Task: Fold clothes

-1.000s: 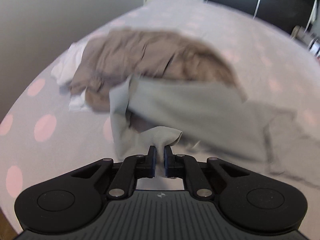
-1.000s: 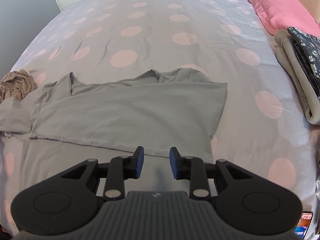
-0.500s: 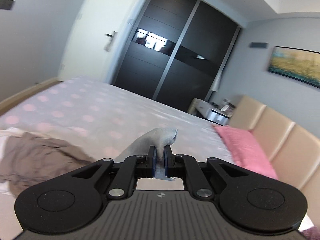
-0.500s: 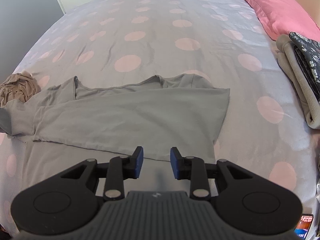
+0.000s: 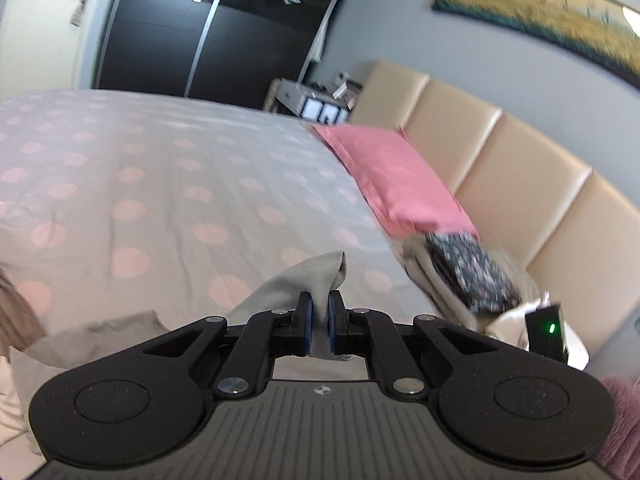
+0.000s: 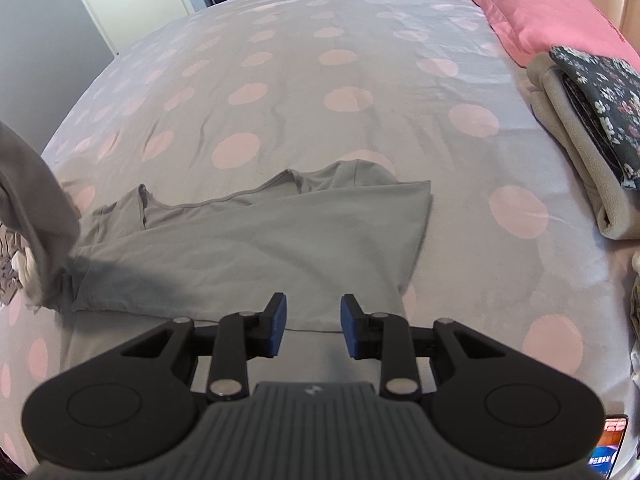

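Fabric of a grey T-shirt (image 6: 256, 248) lies partly folded on the bed (image 6: 312, 80), whose pale cover carries pink dots. The left hand-held gripper (image 5: 319, 322) is clenched on a bunched piece of that grey cloth, lifted clear of the bed, with a peak of cloth rising toward 12 o'clock above the blue pads (image 5: 305, 320). In the right wrist view the raised part hangs at 9 o'clock, blurred. The right hand-held gripper (image 6: 313, 326) is released, its jaws well apart, hovering just over the shirt's near hem. A stack of folded clothes (image 6: 592, 120), a dark floral piece on top of a beige one, sits at 3 o'clock, beside a pink pillow (image 6: 536, 4) at 1 o'clock. A brown garment (image 5: 16, 312) lies at 9 o'clock in the left view.
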`<state>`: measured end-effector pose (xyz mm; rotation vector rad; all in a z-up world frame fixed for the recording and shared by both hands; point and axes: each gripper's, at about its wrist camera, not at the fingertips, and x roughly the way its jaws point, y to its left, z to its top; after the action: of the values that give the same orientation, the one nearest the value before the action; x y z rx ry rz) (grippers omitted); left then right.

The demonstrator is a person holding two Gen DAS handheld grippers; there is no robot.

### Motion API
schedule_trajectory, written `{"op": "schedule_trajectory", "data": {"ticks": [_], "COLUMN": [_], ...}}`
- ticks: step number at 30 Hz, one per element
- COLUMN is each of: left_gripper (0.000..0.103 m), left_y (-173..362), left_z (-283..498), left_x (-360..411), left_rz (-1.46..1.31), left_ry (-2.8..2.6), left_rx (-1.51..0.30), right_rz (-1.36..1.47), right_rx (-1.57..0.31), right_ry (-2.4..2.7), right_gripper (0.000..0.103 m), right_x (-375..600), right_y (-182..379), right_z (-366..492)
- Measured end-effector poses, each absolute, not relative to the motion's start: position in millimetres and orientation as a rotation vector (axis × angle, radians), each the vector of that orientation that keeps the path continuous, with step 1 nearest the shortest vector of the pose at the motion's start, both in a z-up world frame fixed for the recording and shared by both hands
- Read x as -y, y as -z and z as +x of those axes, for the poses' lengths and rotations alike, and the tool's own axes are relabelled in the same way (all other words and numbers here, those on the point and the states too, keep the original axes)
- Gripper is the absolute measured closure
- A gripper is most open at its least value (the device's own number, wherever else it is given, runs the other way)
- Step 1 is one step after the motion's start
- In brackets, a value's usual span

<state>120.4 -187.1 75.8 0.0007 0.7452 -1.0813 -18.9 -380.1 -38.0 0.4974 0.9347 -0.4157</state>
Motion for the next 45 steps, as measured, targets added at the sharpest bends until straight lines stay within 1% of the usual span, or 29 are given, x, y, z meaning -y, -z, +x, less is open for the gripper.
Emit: {"op": "schedule_trajectory", "data": {"ticks": [6, 9, 10, 11, 13, 16, 20, 26, 30, 31, 34, 36, 45], "left_gripper": [0.097, 0.094, 0.089, 0.081, 0.072, 0.061, 0.060, 0.060, 0.060, 0.060, 0.060, 0.060, 0.060], "left_y": [-39.1, -18.4, -12.4, -7.8, -3.1, -6.3, -9.1, -2.0, 3.4, 4.3, 6.9, 9.6, 30.8], "left_z": [106.4, 98.1, 96.6, 96.2, 97.8, 107.2, 135.3, 173.7, 191.6, 194.4, 200.8, 203.3, 220.5], "left_x": [234.8, 251.3, 254.1, 254.6, 250.3, 230.6, 188.6, 115.8, 82.1, 76.2, 60.9, 53.5, 46.8], "left_rz": [0.043, 0.098, 0.115, 0.125, 0.133, 0.119, 0.068, -0.019, -0.072, -0.079, -0.085, -0.085, -0.069], "left_ry": [1.116, 1.127, 1.136, 1.143, 1.139, 1.080, 0.933, 0.693, 0.573, 0.554, 0.490, 0.460, 0.421], "left_rx": [-0.833, -0.890, -0.910, -0.922, -0.931, -0.920, -0.917, -0.938, -0.952, -0.952, -0.947, -0.951, -0.964], "right_rz": [0.551, 0.568, 0.576, 0.584, 0.603, 0.640, 0.675, 0.648, 0.663, 0.674, 0.689, 0.654, 0.606], "right_rx": [-0.939, -0.936, -0.934, -0.933, -0.932, -0.927, -0.913, -1.000, -1.032, -1.032, -1.025, -1.018, -0.929], "right_ry": [0.452, 0.481, 0.488, 0.494, 0.505, 0.510, 0.485, 0.430, 0.413, 0.406, 0.391, 0.396, 0.383], "right_gripper": [0.070, 0.070, 0.070, 0.070, 0.070, 0.070, 0.070, 0.070, 0.071, 0.072, 0.083, 0.101, 0.102], "right_x": [395.6, 404.3, 407.4, 410.4, 416.1, 423.3, 428.2, 418.4, 415.5, 414.6, 410.7, 407.0, 404.5], "right_y": [41.9, 42.4, 43.0, 43.7, 46.5, 53.5, 65.3, 92.2, 105.9, 108.3, 112.3, 106.8, 66.7], "right_z": [-24.2, -28.0, -29.4, -30.7, -31.9, -30.1, -22.6, -8.3, -6.9, -6.1, -3.2, -1.9, -7.0]}}
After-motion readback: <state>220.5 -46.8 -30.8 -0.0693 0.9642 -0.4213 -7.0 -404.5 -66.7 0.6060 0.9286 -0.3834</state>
